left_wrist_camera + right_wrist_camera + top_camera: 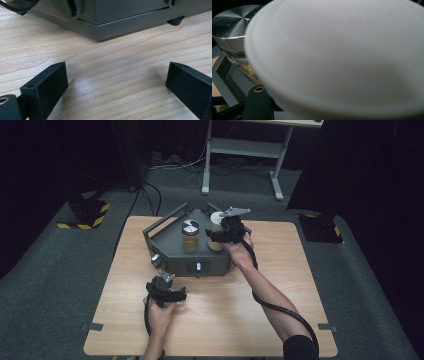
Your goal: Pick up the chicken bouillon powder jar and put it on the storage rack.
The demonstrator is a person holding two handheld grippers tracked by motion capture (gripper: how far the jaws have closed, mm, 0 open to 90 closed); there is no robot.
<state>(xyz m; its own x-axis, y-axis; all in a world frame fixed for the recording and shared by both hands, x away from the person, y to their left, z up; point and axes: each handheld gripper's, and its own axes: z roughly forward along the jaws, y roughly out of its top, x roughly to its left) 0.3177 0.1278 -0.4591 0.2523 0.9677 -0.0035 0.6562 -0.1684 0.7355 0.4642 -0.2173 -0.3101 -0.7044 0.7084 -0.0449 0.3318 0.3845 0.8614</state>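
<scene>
High view overlooks table [210,320], gripper views close on grey box [200,252]

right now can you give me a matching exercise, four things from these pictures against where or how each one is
Things:
1. left tongs
2. right tongs
3. steel-lidded jar
4. grey box

States:
a. at the white-lidded jar
b. open over bare table
c. holds both jars
d. stands left of the white-lidded jar

Pairs: 1-b, 2-a, 3-d, 4-c

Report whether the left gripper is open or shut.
Open: the left gripper shows its two black jaws spread wide apart over bare wooden table, nothing between them.
</scene>
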